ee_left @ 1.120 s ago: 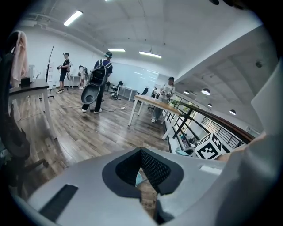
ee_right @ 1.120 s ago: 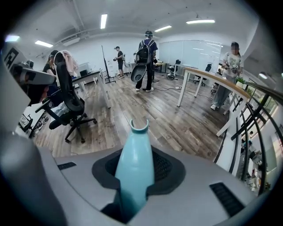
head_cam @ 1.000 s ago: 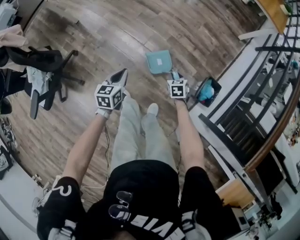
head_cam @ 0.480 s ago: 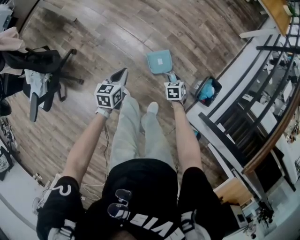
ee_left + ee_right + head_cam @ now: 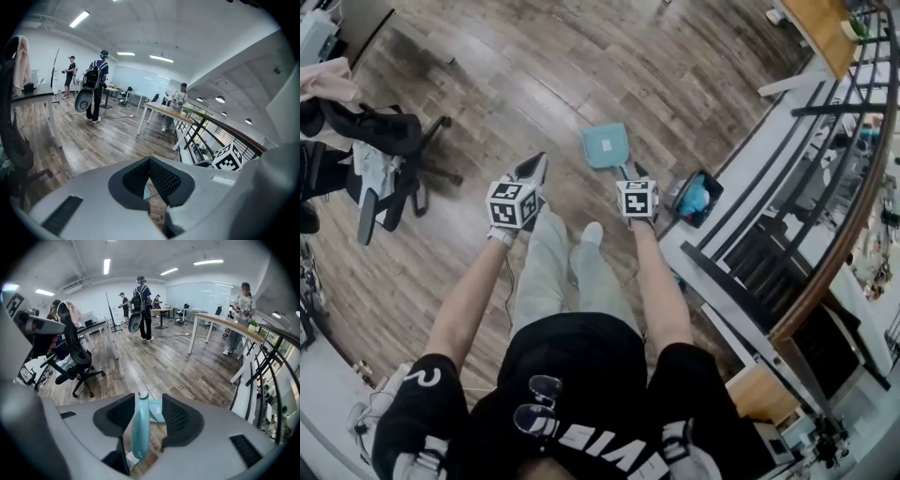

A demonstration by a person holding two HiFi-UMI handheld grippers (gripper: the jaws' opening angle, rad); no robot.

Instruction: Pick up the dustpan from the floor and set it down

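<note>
The right gripper (image 5: 149, 400) has its jaws wide apart; they have just been opening. The dustpan's handle (image 5: 140, 427) stands between them, pointing forward along the jaws. It runs close along the left pad, and whether it touches that pad cannot be told. A plain gap separates it from the right pad, so the jaws do not squeeze it.

The dustpan (image 5: 606, 147) lies on the floor (image 5: 487, 75) just ahead of the right jaw tips. Its teal pan faces away and its handle reaches back into the gap between the pads.

The left gripper (image 5: 536, 167) has its jaws closed, the pad tips meeting with nothing between them. Behind the tips a narrow slit stays open. Through it show only floor boards and a sliver of teal. The dustpan sits ahead and to the right of these tips, apart from them.

A black chair (image 5: 384, 141) stands well off to the left of the left jaws. A dark bin (image 5: 698, 199) with something blue in it sits just right of the right jaws. A pale shoe (image 5: 592, 231) rests behind both grippers, between them.
</note>
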